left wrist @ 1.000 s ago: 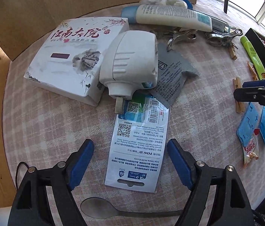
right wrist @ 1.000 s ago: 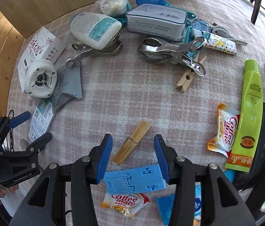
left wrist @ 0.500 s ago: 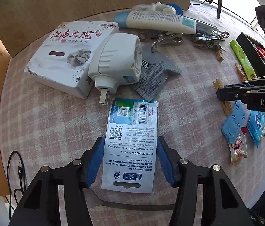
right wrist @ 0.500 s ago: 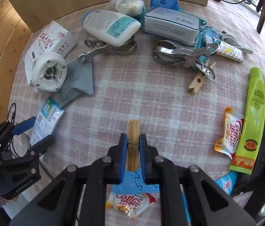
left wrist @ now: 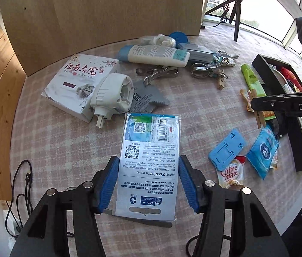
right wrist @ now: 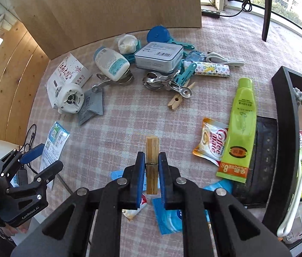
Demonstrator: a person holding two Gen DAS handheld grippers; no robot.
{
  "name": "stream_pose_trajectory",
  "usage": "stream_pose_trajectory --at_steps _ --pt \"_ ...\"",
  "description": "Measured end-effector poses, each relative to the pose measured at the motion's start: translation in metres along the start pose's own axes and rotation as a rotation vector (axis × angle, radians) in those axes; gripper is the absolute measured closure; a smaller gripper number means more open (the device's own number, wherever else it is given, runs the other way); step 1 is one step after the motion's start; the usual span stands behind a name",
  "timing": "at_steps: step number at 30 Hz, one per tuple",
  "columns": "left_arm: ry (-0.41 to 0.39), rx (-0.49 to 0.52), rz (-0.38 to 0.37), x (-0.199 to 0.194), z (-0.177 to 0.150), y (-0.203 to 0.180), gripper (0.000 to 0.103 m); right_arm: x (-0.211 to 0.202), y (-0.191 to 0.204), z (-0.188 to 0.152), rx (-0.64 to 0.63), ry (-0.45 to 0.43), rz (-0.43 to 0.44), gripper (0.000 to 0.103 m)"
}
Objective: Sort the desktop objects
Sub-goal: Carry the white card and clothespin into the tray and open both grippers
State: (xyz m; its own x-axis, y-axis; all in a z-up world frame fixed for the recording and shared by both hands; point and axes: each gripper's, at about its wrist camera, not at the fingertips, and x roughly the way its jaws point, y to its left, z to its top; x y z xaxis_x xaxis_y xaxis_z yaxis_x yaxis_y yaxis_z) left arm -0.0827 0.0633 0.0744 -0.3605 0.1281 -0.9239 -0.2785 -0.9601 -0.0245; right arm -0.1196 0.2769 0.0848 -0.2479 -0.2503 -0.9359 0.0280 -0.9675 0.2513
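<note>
Desktop objects lie scattered over the pink checked tablecloth (right wrist: 112,128), and two of them are in hand. The left gripper (left wrist: 147,182) has its blue pads closed on the long edges of a flat silver printed packet with a barcode (left wrist: 151,150), which looks lifted off the cloth. The right gripper (right wrist: 152,171) has its jaws narrowed onto a plain wooden clothespin (right wrist: 152,160), pinched by its sides, above the table.

Sorting looks barely begun. A black tray (right wrist: 288,128) at the right edge already holds a few things, including a white cable, but most items are unsorted: a white printed box (left wrist: 80,79), a white round plug-in device (left wrist: 112,94), a white lotion bottle (left wrist: 157,54), metal clips (left wrist: 161,73), a second clothespin (right wrist: 177,100), a green tube (right wrist: 240,128), coffee creamer sachets (right wrist: 212,142) and a blue plastic stand (left wrist: 228,150).

The tray's contents are cut off by the frame edge and hard to make out. A dark handle under the packet, perhaps a spoon's, is mostly hidden. Where each held item belongs cannot be told.
</note>
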Motion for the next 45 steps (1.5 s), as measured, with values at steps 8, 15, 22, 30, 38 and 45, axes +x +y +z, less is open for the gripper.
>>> stream_pose_trajectory --at_steps 8,15,22,30,38,45 --pt "-0.069 0.042 -0.099 -0.028 0.022 -0.103 0.05 -0.052 -0.082 -0.02 0.057 -0.063 -0.036 0.09" --pt "-0.118 0.114 -0.172 -0.044 0.043 -0.216 0.05 -0.109 -0.188 -0.05 0.14 -0.119 -0.095 0.09" --pt "-0.129 0.158 -0.219 -0.045 0.055 -0.308 0.049 -0.147 -0.288 -0.072 0.237 -0.153 -0.149 0.09" --pt "-0.155 0.201 -0.219 -0.051 0.063 -0.38 0.049 -0.169 -0.345 -0.085 0.275 -0.186 -0.147 0.086" --pt "-0.161 0.174 -0.206 -0.054 0.068 -0.392 0.042 -0.177 -0.346 -0.084 0.244 -0.214 -0.118 0.076" --pt "-0.176 0.159 -0.166 -0.059 0.063 -0.372 0.042 -0.168 -0.324 -0.082 0.224 -0.214 -0.08 0.076"
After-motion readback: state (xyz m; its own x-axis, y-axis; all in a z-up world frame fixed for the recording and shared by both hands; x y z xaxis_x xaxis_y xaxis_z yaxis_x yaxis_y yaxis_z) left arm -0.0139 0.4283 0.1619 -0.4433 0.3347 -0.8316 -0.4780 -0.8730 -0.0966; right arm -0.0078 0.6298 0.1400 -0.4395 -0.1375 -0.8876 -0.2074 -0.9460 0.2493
